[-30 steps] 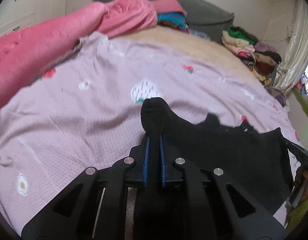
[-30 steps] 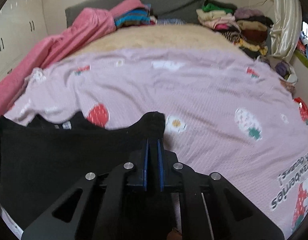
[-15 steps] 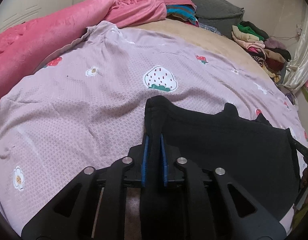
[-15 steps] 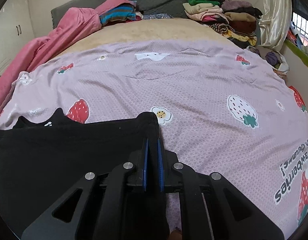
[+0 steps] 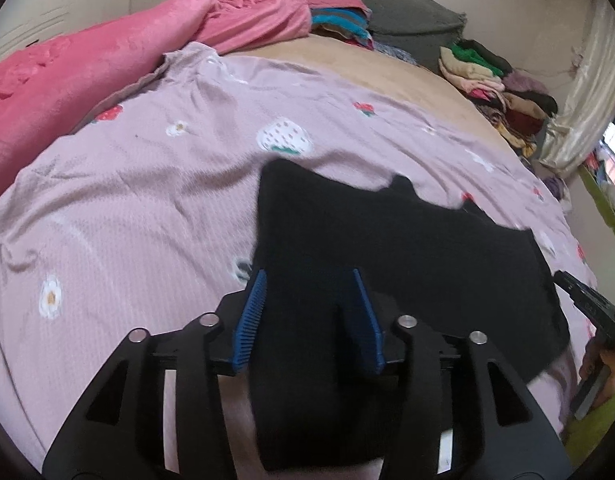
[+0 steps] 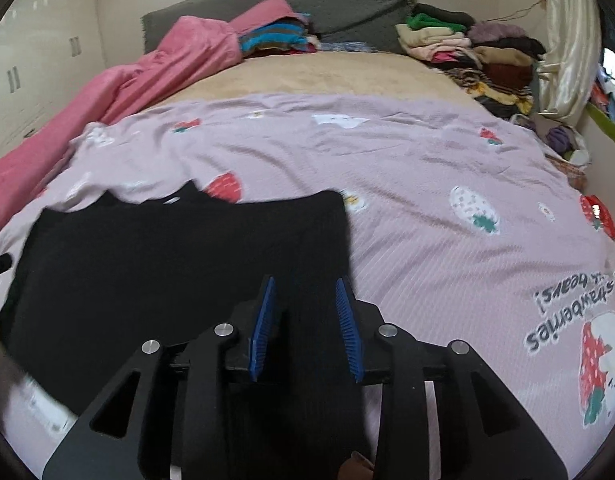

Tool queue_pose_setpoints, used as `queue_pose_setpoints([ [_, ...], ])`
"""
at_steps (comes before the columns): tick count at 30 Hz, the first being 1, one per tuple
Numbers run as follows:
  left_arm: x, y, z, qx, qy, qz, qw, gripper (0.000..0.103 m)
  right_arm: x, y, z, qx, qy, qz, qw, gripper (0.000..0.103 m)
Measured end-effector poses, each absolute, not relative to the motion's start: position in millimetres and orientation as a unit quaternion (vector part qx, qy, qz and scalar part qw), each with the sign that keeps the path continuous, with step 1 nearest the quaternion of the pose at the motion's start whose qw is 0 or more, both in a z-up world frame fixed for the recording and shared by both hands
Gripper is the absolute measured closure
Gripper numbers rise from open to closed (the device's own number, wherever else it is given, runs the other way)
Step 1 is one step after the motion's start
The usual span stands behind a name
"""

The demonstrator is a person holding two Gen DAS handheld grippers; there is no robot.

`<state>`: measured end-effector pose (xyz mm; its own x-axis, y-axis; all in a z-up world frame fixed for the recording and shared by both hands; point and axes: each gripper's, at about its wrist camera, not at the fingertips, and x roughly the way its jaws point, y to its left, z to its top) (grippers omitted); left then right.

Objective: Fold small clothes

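The black garment (image 5: 387, 248) lies spread flat on the near part of the strawberry-print sheet (image 5: 147, 200), both grippers' fingers (image 5: 251, 316) (image 6: 263, 320) opening off its near corners, so the laying-out looks done and folding remains.

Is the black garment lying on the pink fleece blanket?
No, the black garment lies flat on the lilac strawberry-print sheet, while the pink fleece blanket sits apart along the bed's far left side.

Soft daylight from right, motion blur — fisheye-warped, dark-vignetted edges
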<state>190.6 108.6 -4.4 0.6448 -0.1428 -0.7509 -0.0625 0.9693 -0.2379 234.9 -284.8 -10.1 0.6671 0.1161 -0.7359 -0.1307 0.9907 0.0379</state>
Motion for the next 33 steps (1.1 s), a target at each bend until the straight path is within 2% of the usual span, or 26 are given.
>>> queue_pose_setpoints([
  [8,164,86,-16,-0.108,0.449,-0.05,0.886,0.065,198,-268,-11,-0.028,0.419,0.106,0.901,0.066],
  [12,157,79,-21,-0.093,0.458,-0.051,0.882,0.06,189,-267,-17,-0.027,0.431,0.107,0.896,0.063],
  [21,146,72,-24,-0.076,0.466,-0.05,0.88,0.06,176,-276,-32,-0.017,0.454,0.09,0.886,0.056],
  [33,136,74,-28,-0.091,0.462,-0.047,0.881,0.059,162,-287,-38,0.003,0.457,0.077,0.886,0.056],
])
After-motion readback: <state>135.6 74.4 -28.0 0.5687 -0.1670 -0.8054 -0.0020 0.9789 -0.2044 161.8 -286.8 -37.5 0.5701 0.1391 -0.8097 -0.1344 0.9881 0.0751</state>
